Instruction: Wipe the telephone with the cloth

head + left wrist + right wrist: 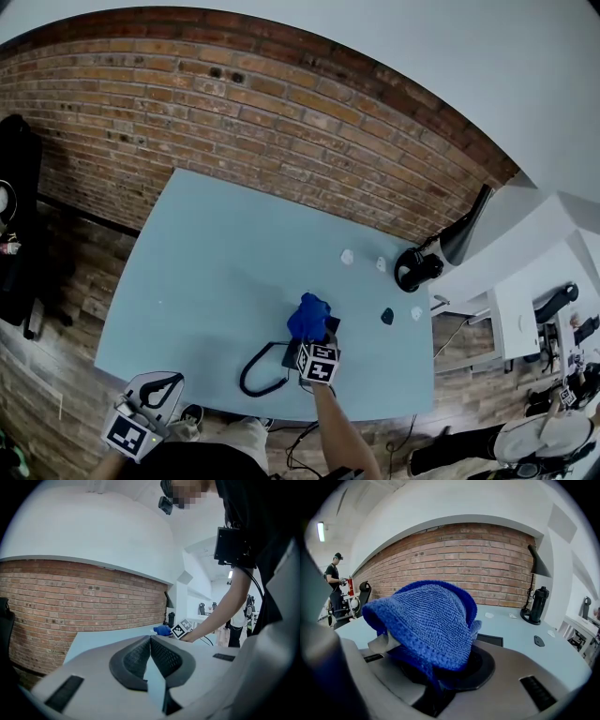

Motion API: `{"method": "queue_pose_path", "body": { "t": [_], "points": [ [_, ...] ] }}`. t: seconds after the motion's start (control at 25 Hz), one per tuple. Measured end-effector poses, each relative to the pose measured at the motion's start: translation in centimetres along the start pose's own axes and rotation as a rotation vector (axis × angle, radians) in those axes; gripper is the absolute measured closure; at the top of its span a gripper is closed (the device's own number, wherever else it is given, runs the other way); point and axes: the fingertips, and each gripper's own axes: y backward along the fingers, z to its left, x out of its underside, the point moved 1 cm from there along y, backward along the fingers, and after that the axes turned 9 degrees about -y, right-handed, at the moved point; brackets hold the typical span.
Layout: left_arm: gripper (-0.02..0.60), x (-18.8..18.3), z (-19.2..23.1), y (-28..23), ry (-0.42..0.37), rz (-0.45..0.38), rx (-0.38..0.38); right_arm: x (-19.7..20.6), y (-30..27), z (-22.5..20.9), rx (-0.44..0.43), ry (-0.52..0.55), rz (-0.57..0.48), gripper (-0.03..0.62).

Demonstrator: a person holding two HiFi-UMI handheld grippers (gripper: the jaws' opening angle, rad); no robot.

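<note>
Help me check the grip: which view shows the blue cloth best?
The right gripper view: the cloth fills the frame, knit clear, clamped between the jaws. The head view shows it as a small blue bundle over the telephone; the left gripper view shows only a distant blue speck.

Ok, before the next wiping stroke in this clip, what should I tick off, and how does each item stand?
1. Cloth gripped: ok; the right gripper has its jaws closed on the cloth.
2. Cloth touching the telephone: cannot tell; it sits over the phone.
3. Telephone steadied: not ok; nothing holds it.
4. Left gripper free: ok; shut, empty, off the table at its near left corner.
5. Cord clear of the stroke: ok; it loops to the phone's left.
6. Small bits: ok; well apart, to the right.
</note>
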Motion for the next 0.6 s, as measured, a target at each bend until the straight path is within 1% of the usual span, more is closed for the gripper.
{"method": "queue_pose_path", "body": {
  "t": [0.6],
  "points": [
    [0.569,0.2,0.3,0.4,-0.001,-0.016,0.030,3.1,1.9,1.0,0.004,-0.029,0.026,0.502]
  ]
}}
